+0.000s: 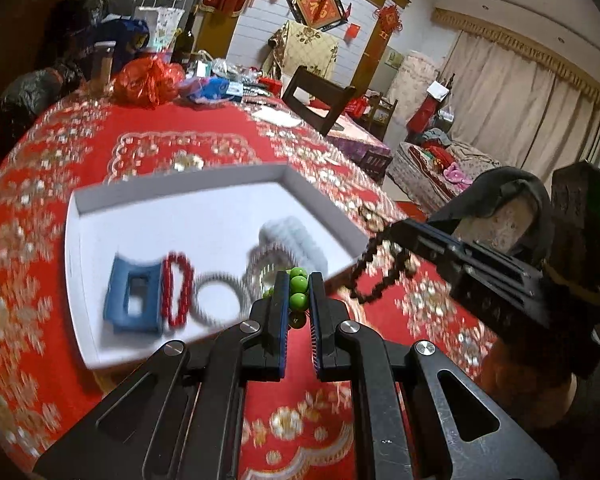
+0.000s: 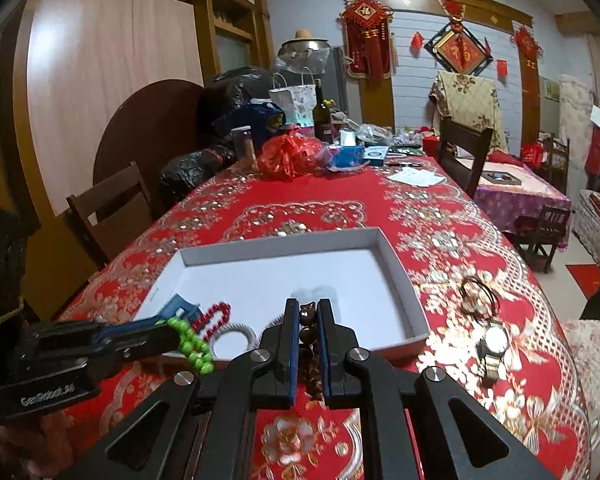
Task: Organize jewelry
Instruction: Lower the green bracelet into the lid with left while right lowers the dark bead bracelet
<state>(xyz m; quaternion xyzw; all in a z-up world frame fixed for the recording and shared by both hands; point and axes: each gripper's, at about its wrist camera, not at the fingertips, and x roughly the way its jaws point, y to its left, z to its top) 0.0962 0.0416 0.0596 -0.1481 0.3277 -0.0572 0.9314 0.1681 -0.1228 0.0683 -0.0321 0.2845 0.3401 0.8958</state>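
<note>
Jewelry pickup underway — left gripper point(image 1: 299, 286) pinches green glass-bead bracelet point(image 1: 299, 294), right gripper point(image 2: 308, 322) pinches dark wooden-bead string point(image 2: 309, 334) — next, both need carrying over shallow white cardboard tray point(image 2: 400, 280) and releasing.

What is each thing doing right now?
Left tool: shut on green beads.
Right tool: shut on brown beads.
White box: open, no lid.
Blue clip: lying in box.
Red bracelet: lying in box.
Watch: lying on tablecloth, outside box.

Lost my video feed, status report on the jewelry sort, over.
Left gripper shut on green bead bracelet. Right gripper shut on dark bead bracelet. White tray ahead, part filled. Wristwatch still on tablecloth.
</note>
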